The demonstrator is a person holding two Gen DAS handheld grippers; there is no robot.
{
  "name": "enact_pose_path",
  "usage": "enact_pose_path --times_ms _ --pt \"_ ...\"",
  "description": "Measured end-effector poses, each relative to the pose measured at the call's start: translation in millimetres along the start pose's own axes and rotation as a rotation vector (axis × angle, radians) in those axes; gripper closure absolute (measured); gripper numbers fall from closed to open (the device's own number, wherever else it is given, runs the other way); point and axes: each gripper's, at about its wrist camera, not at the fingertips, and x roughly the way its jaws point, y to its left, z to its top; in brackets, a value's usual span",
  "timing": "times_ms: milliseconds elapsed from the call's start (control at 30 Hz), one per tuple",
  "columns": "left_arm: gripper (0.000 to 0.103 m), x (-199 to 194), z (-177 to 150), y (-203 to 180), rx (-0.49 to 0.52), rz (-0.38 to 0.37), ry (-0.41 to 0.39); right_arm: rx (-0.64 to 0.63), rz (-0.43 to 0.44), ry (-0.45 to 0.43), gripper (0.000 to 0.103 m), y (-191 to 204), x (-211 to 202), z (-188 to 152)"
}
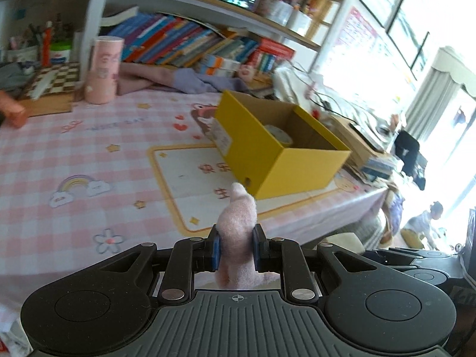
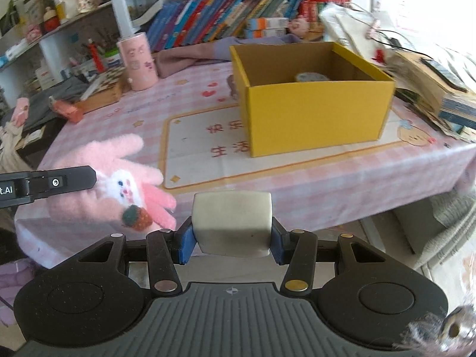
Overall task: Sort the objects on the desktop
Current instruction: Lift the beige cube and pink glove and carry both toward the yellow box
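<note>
My left gripper (image 1: 236, 251) is shut on a fluffy pink glove (image 1: 238, 226), held above the near edge of the table. In the right wrist view the same glove (image 2: 119, 187), with a white bunny face and a strawberry, hangs from the left gripper's black finger (image 2: 71, 180). My right gripper (image 2: 232, 239) is shut on a white rectangular block (image 2: 232, 223), near the table's front edge. An open yellow cardboard box (image 1: 267, 151) (image 2: 315, 116) stands on the pink checked tablecloth (image 1: 89, 154) and holds a roll of tape (image 1: 278, 134) (image 2: 311, 76).
A pink cylinder container (image 1: 102, 70) (image 2: 138, 61) stands at the back left. Leaning books (image 1: 184, 43) (image 2: 223, 15) fill the shelf behind. A purple cloth (image 1: 184, 81), a checkered board (image 1: 56, 78), a salmon box (image 2: 68, 110) and stacked books at the right (image 2: 440, 89) crowd the table's edges.
</note>
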Motion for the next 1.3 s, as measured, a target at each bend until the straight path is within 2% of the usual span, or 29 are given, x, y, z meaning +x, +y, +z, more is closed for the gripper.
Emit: enact_pose_path --times_ms 400,767,1033,1300 --pt "0.084 25 4 -30 0.071 -0.090 0.051 0.067 -0.080 0.005 0.057 -26 -12 -8" --pt "0.084 45 9 -55 0.120 -0.132 0.077 0.080 -0.092 0.001 0.057 -48 -14 -4" --pt "0.084 60 20 -78 0.151 -0.161 0.067 0.093 -0.091 -0.004 0.057 -72 -10 5" --pt "0.084 75 40 -103 0.197 -0.184 0.022 0.110 -0.075 -0.035 0.057 -97 -6 25"
